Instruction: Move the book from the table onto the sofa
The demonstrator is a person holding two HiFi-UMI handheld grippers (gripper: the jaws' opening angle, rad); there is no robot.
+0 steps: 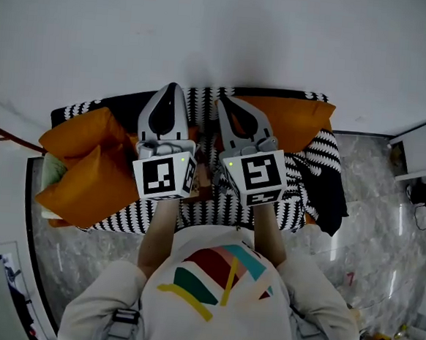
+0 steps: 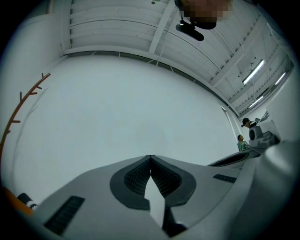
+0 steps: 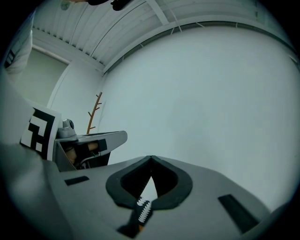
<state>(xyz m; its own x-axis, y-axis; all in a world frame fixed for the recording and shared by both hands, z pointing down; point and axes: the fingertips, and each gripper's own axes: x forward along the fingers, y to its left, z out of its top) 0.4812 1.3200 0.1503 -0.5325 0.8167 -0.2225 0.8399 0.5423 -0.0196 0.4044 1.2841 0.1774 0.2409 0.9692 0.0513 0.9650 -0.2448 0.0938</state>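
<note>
**Item: book.** Not surely in view. Small brown patch (image 1: 202,190) low between the two marker cubes, over the sofa (image 1: 321,174) seat; may be the book, cannot tell. Not between either pair of jaws. No table top recognised in any view.

**Handling (judged).** Probably stiff while shut, middling in weight, smooth on the covers. Likely to fan open and sag if lifted by one cover alone. Best taken across the whole block, both covers pinched together, close to the spine. Otherwise one gripper at each short edge to keep it flat.

**Heading and long axis.** Cannot tell; too little of the patch shows to give an outline or a spine side.

**Left gripper (image 1: 172,89).** Fingers pressed together, tips meeting, nothing pinched. Raised over the sofa, aimed at bare wall.

**Right gripper (image 1: 223,100).** Fingers likewise closed tip to tip, empty. Only a sliver of zigzag cover seen through the gap behind the pads. Just beside the left gripper, roughly parallel to it.

**Setting.** Sofa under a black-and-white zigzag cover, orange cushions (image 1: 88,167) at both ends.
</note>
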